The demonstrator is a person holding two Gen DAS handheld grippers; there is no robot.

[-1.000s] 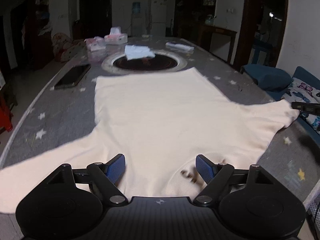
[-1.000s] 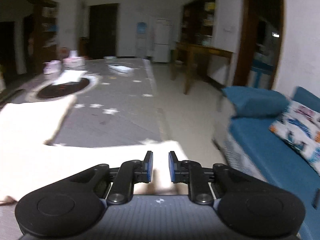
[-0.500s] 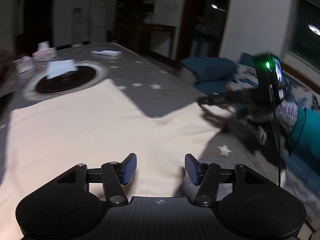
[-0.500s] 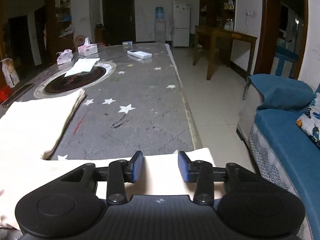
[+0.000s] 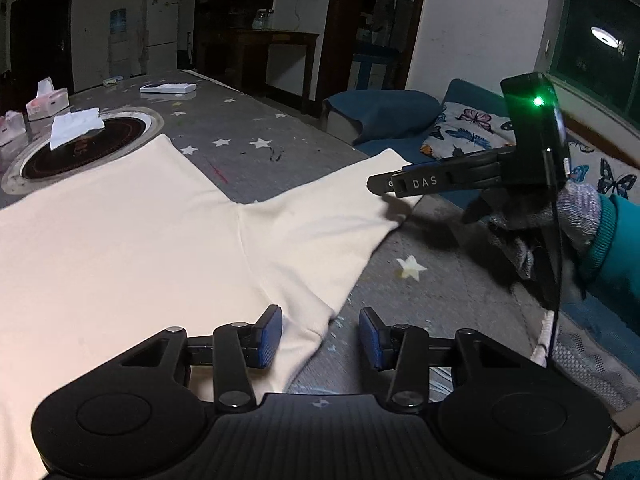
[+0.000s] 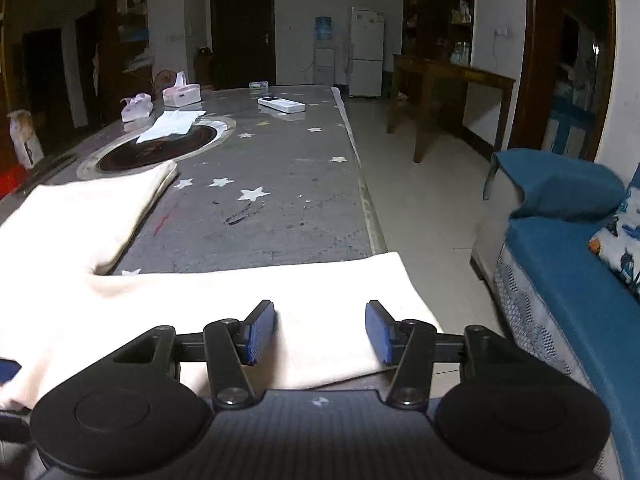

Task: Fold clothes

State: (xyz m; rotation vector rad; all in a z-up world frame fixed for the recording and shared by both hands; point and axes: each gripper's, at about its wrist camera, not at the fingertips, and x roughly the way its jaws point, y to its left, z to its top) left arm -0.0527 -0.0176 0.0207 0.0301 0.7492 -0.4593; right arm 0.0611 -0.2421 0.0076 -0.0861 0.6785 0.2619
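Jaws on both grippers stand wide apart and hold nothing. One cream garment (image 5: 132, 240) lies spread flat on the desk (image 5: 248, 148), its body covering the near middle of the top and one sleeve (image 5: 340, 200) running out to the desk's right edge, where the cuff reaches that edge. The left gripper (image 5: 320, 338) sits low at the near edge, its left pad over the garment's shoulder hem and its right pad over bare desk, the hem's corner lying between the two. The right gripper (image 6: 320, 330) is over the sleeve cuff (image 6: 340, 300) at the right edge, with cloth showing between and below its two blue pads; whether the pads touch the cloth cannot be told. From the left wrist view the same right gripper (image 5: 384, 186) appears side-on, its tips at the cuff, carried by one gloved hand (image 5: 560, 220) in a teal sleeve.

Further along the desk: one round dark inset plate (image 6: 160, 152) with one white cloth or paper (image 6: 170, 126) lying on it, two tissue packs (image 6: 182, 94) near the far left corner, one white flat remote-like item (image 6: 281, 104) and one small box (image 6: 258, 85) toward the far edge. White star marks are scattered on the grey desk cover. One blue sofa (image 6: 560, 288) with a patterned cushion stands beyond the right edge.
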